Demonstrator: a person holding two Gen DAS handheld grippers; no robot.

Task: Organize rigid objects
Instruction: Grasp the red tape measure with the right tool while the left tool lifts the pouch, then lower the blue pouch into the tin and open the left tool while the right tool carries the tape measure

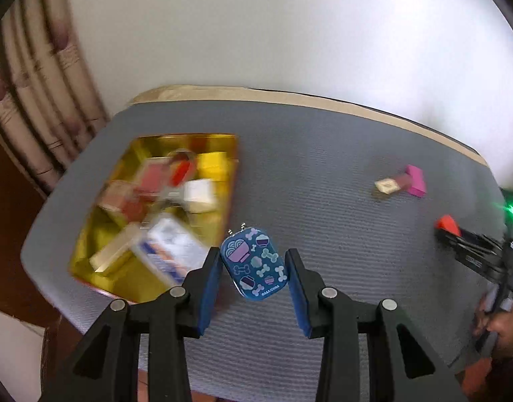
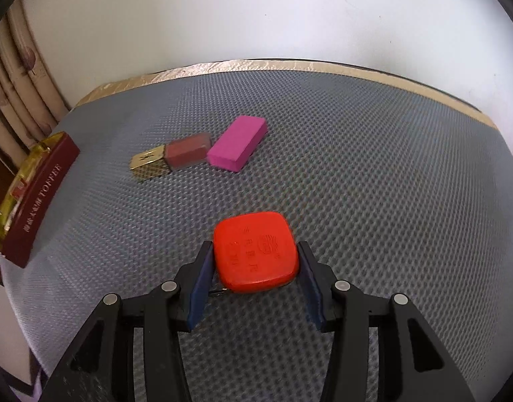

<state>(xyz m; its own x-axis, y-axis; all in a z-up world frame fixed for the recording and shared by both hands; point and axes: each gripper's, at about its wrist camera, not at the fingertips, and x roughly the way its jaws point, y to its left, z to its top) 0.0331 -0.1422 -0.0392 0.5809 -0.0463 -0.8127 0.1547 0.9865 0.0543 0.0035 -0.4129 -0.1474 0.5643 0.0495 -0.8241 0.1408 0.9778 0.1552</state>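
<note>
My left gripper point(image 1: 253, 253) is shut on a blue oval tag point(image 1: 253, 268) printed with bones and bowls, held just right of a gold tin point(image 1: 149, 144). Several small boxes lie blurred inside the tin, whose maroon "TOFFEE" wall point(image 2: 39, 194) shows at the left of the right wrist view. My right gripper point(image 2: 255, 246) is shut on a red rounded-square case point(image 2: 256, 251) just over the grey mat. Beyond it lie a pink block point(image 2: 238, 142) and a small reddish bottle with a gold cap point(image 2: 176, 155), end to end. The left wrist view shows the same block point(image 1: 416, 181) and bottle point(image 1: 390, 184) at far right.
A grey textured mat point(image 2: 373, 184) covers the table, with a tan edge strip point(image 2: 290, 65) along the white wall behind. Curtains point(image 1: 32, 83) hang at the left. A person's hand point(image 1: 497, 328) holds the right gripper at the left wrist view's right edge.
</note>
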